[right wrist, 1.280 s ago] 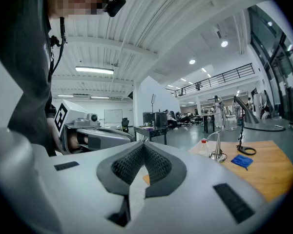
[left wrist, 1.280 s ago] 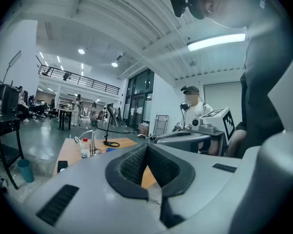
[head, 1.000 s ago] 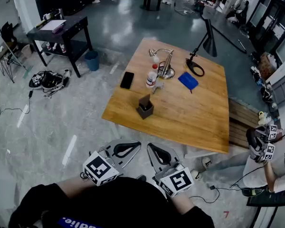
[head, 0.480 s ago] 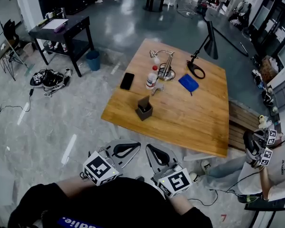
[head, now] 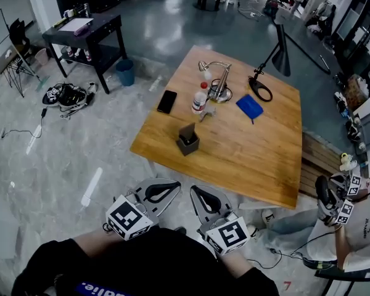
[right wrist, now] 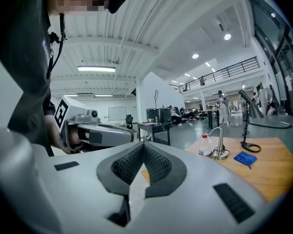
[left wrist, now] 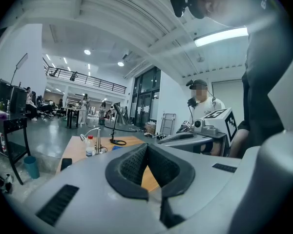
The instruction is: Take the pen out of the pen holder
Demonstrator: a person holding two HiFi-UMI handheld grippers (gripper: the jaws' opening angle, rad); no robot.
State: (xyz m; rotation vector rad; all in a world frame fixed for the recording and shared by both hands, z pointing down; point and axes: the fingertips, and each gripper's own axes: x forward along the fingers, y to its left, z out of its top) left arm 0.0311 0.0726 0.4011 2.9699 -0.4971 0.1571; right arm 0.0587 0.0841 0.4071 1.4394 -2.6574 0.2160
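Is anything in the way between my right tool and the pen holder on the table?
Nothing visible. The pen holder stands alone by the near edge of the table, and only floor shows between it and the right tool, held low with jaws together. The bottle and phone sit beyond the holder.

I have the pen holder (head: pixel 188 142) on the table (head: pixel 253 156), near its front-left edge; behind it stands the bottle (head: pixel 199 98), phone (head: pixel 167 101) to its left, folded cloth (head: pixel 249 107) to its right; left gripper (head: pixel 162 192) and right gripper (head: pixel 205 200) sit side by side, short of the table.
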